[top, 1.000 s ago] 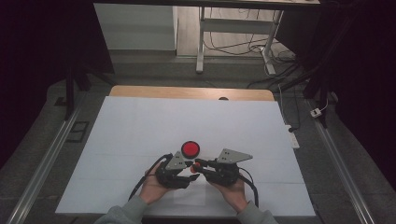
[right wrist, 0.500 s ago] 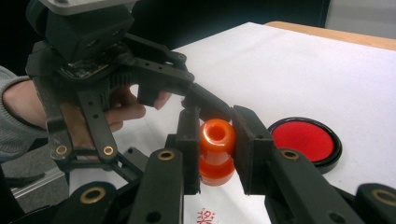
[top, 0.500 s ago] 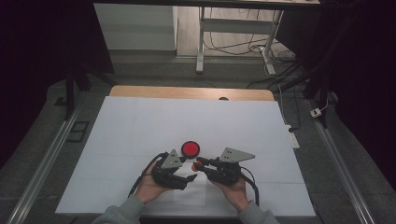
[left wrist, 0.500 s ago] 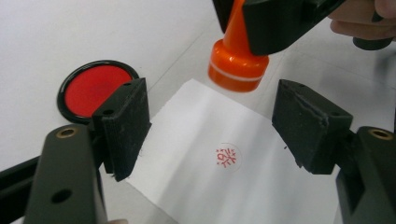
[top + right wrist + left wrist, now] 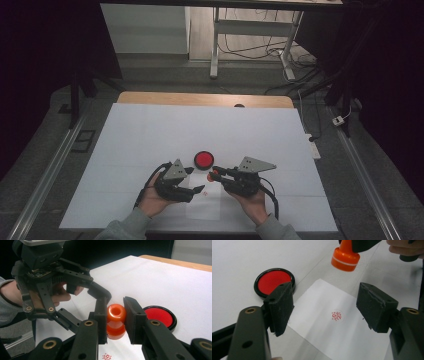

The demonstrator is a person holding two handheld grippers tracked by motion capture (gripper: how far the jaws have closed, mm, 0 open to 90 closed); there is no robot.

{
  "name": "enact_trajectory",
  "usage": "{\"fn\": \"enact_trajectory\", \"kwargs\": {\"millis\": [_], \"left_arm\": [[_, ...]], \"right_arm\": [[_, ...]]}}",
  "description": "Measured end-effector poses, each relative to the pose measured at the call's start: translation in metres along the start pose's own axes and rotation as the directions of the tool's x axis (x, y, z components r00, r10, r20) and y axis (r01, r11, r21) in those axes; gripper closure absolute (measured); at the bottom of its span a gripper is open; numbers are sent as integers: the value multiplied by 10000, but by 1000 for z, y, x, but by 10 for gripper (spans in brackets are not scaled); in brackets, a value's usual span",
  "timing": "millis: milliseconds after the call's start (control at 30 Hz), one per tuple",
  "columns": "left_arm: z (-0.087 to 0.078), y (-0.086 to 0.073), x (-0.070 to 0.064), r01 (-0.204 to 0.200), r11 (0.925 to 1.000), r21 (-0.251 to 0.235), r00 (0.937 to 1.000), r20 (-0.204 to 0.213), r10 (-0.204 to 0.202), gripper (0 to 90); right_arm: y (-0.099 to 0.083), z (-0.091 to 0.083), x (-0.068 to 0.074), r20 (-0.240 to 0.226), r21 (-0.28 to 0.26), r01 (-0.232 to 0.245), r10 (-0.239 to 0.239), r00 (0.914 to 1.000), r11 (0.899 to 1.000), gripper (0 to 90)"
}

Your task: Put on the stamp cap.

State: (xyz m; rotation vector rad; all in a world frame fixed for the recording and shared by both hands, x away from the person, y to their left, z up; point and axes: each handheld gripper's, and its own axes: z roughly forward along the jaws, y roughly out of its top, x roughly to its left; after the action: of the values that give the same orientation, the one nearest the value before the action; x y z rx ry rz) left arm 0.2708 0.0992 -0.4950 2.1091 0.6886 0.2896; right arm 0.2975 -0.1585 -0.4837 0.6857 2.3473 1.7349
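The right gripper (image 5: 115, 322) has its two black jaws closed on the waisted handle of a small orange plastic stamp (image 5: 115, 321), which it carries clear of the table with the stamping face downward; in the left gripper view the same stamp (image 5: 345, 255) hangs at the far edge, above and beyond the paper. The left gripper (image 5: 325, 306) stands with its jaws wide apart and nothing between them, low over a small white sheet of paper (image 5: 332, 330) that lies at the near middle of the table. On that sheet sits one round red imprint (image 5: 336, 315), seen between the open jaws. Just beyond the sheet's far left corner, and apart from it, lies a round red ink pad in a black rim (image 5: 274, 281); from the high view this pad (image 5: 203, 160) is just beyond the two grippers, on the large white table cover (image 5: 150, 130). Judged from the printed mark and the lifted stamp, the stamping step looks done and the stamp is being taken away. The next move would call for setting the stamp down upright on bare cover, or re-inking it squarely on the pad, without smearing the fresh mark.
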Motion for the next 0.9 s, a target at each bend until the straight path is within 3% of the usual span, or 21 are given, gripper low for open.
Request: {"fn": "enact_trajectory", "kwargs": {"millis": [600,900], "left_arm": [[-26,-18,10,32,10000,-84,9983,-581,-37,353],[-40,-34,20,431,9990,-120,9946,-935,-440,358]], "right_arm": [[4,-4,-1,112,-50,162,-162,9998,9999,724],[4,-3,-1,153,19,251,-252,9996,9997,724]]}}
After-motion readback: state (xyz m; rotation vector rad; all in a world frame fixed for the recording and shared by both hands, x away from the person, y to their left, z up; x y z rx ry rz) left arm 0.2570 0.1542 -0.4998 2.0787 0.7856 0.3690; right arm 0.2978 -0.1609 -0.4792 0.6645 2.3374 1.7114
